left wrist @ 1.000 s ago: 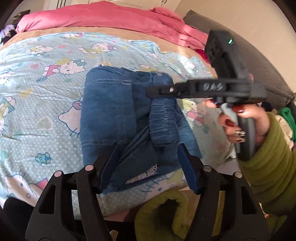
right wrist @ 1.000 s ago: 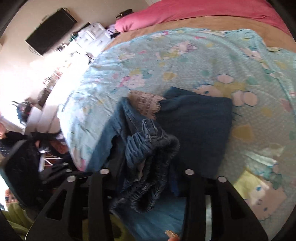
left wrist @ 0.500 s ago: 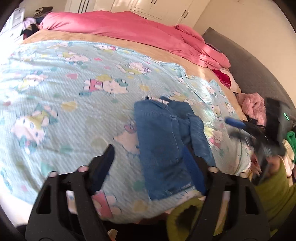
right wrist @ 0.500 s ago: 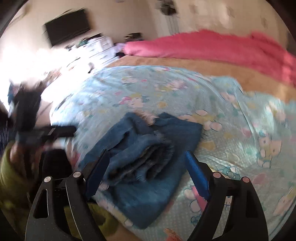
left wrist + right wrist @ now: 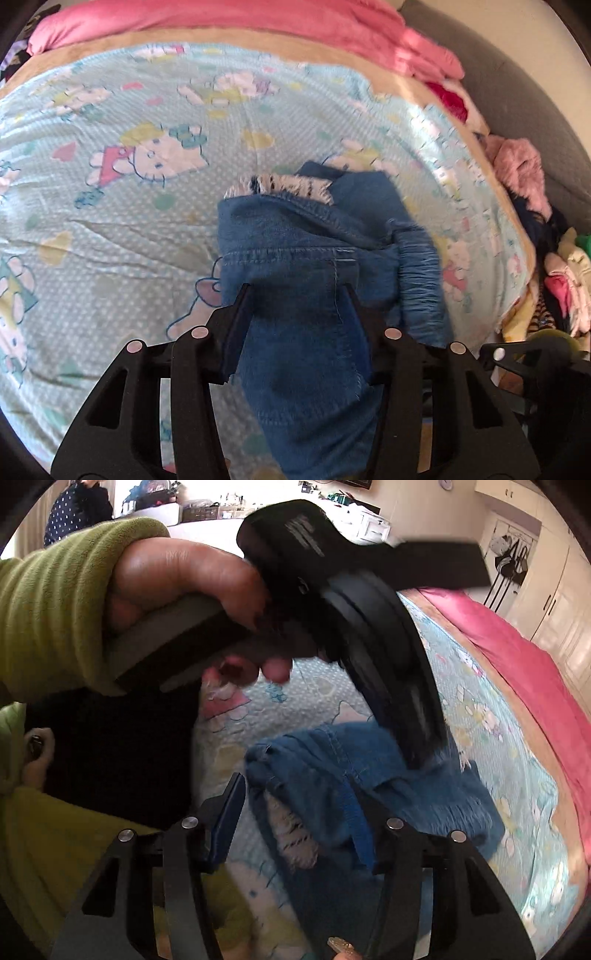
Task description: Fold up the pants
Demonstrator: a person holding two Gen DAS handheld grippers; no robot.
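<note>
Left wrist view: a bundle of blue denim pants (image 5: 295,254), partly folded, lies on a bed (image 5: 110,240) covered with a pale blue cartoon-cat sheet, near the bed's close edge. The left claw (image 5: 295,299) points steeply down at the pants, which lie straight ahead of it and run from between its jaws away up the picture (their long axis in line with the claw). Its jaws are closing with denim between them; blur hides whether the pads already press the cloth, so I cannot say it holds anything. A gathered waistband (image 5: 419,273) sits on the bundle's right side, and a frayed pale hem shows at the far end.

Right wrist view: the right claw (image 5: 295,805) comes at the same pants (image 5: 369,782) from another side, its jaws also closing, half-wide, straddling a denim edge with no clear grip. Above it the left hand (image 5: 177,590), in an olive green sleeve, holds its own tool over the bundle.

Both claws are about equally close to the pants. The next fold probably depends on each catching a near edge and carrying it along the bundle's length toward the far end.
</note>
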